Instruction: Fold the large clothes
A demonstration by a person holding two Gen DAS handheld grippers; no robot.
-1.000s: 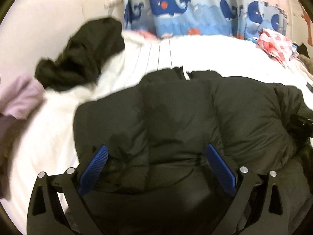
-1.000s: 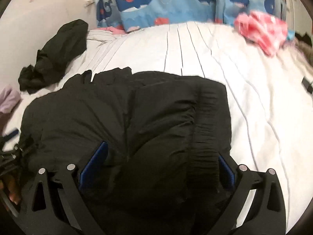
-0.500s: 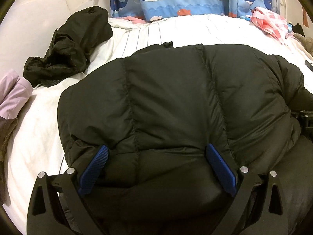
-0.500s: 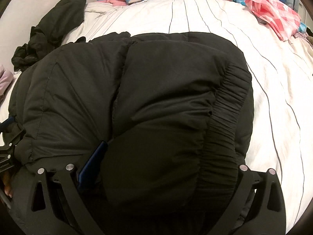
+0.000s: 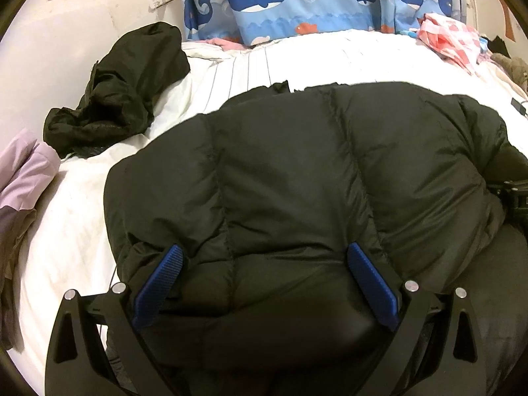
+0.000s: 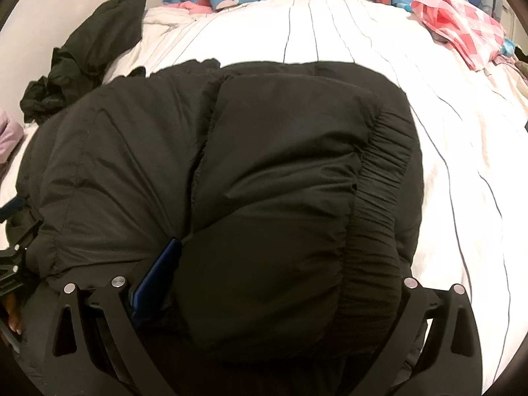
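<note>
A large black puffer jacket (image 5: 297, 171) lies bunched on the white striped bed (image 5: 297, 59). It also fills the right wrist view (image 6: 264, 181), with an elastic ribbed hem (image 6: 379, 198) on its right side. My left gripper (image 5: 264, 257) is open wide, its blue fingers (image 5: 158, 283) pressed into the near edge of the jacket. My right gripper (image 6: 264, 264) is open wide too; the jacket bulges between its arms and hides the right finger, with only the left blue finger (image 6: 158, 274) showing.
A crumpled black garment (image 5: 125, 89) lies at the far left by the wall. A lilac cloth (image 5: 23, 171) lies at the left edge. A pink checked cloth (image 5: 452, 39) lies far right. Whale-print pillows (image 5: 297, 0) line the headboard.
Both grippers have moved forward and down over the jacket, which now lies lower and spread wider on the bed. Both stay open wide.
</note>
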